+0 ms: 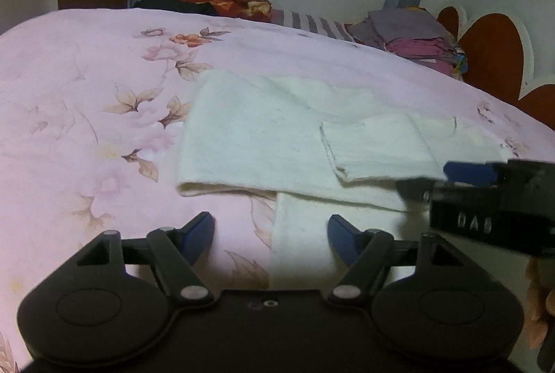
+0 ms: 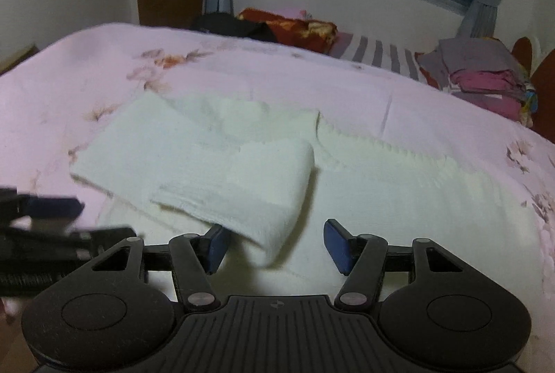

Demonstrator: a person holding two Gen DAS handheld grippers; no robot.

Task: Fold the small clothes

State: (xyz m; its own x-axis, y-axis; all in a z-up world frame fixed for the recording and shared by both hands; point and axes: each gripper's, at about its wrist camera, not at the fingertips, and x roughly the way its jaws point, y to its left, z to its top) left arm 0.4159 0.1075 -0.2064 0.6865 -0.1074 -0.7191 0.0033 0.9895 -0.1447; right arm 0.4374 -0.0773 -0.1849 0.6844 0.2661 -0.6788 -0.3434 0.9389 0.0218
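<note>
A white knitted garment (image 1: 249, 137) (image 2: 173, 137) lies spread on the pink flowered bedspread (image 1: 86, 95) (image 2: 433, 116). One sleeve (image 1: 374, 147) (image 2: 249, 178) is folded across its body. My left gripper (image 1: 270, 229) is open just above the garment's near edge, with nothing between its fingers. It also shows blurred at the left of the right wrist view as the left gripper (image 2: 69, 220). My right gripper (image 2: 275, 244) is open, and the folded sleeve's near end hangs between its blue pads (image 2: 334, 244) without being pressed. In the left wrist view the right gripper (image 1: 437, 180) reaches in from the right edge.
A stack of folded grey and pink clothes (image 1: 412, 36) (image 2: 485, 74) sits at the far right of the bed. A red patterned blanket (image 1: 225, 3) (image 2: 291, 26) and dark cloth lie at the far edge under the window. A brown headboard (image 1: 492, 60) stands at the right.
</note>
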